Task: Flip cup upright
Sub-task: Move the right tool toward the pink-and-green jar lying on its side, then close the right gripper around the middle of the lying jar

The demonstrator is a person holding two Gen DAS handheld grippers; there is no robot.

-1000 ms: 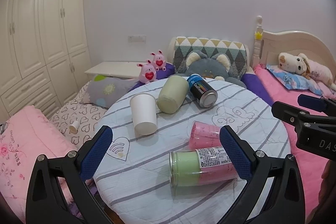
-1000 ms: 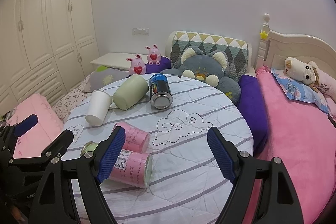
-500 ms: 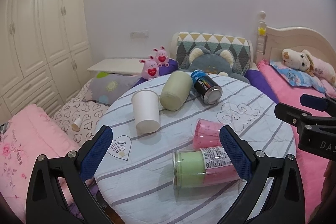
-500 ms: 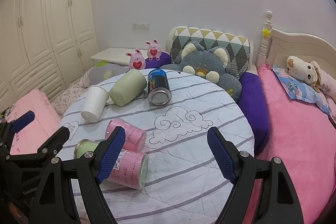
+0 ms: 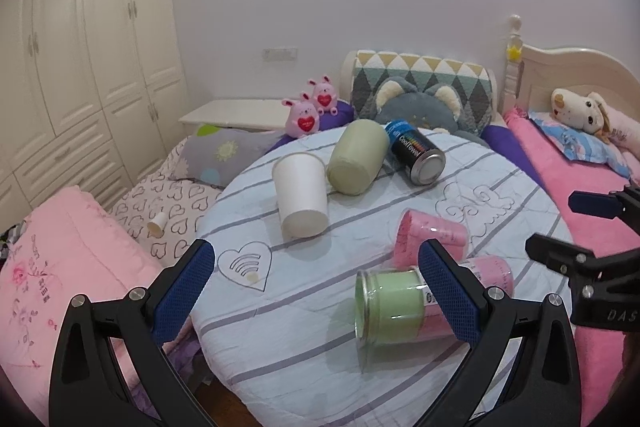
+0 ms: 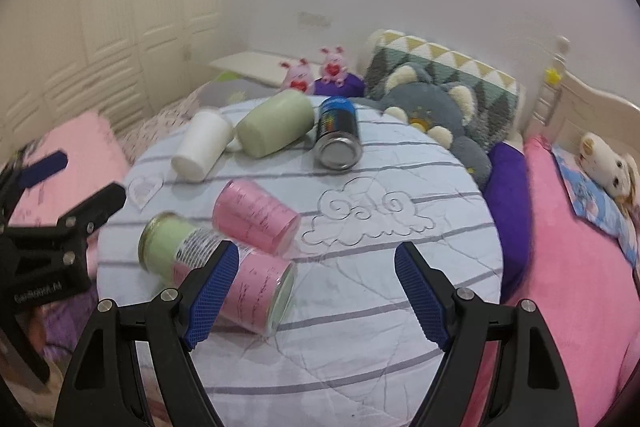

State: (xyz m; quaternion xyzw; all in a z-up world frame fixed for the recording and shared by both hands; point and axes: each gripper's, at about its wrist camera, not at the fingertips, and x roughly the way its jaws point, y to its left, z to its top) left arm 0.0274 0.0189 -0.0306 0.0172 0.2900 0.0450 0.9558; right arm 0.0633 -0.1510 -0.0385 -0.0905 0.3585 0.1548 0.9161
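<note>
Meanwhile both grippers, left gripper (image 5: 316,289) and right gripper (image 6: 316,290), gape empty above 5 toppled cups (image 5: 304,193).

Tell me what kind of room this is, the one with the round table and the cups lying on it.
Most likely a child's bedroom: a bed with a cream headboard and pink bedding, plush toys such as the grey cat cushion, and a tall built-in wardrobe along the wall.

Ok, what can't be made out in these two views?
- Jar: left view, its pink end sits behind the left gripper finger; right view, motion blur smears its label.
- Pink cup: left view, its lower side is hidden by that finger.
- Right gripper: fingers apart, holding nothing.
</note>
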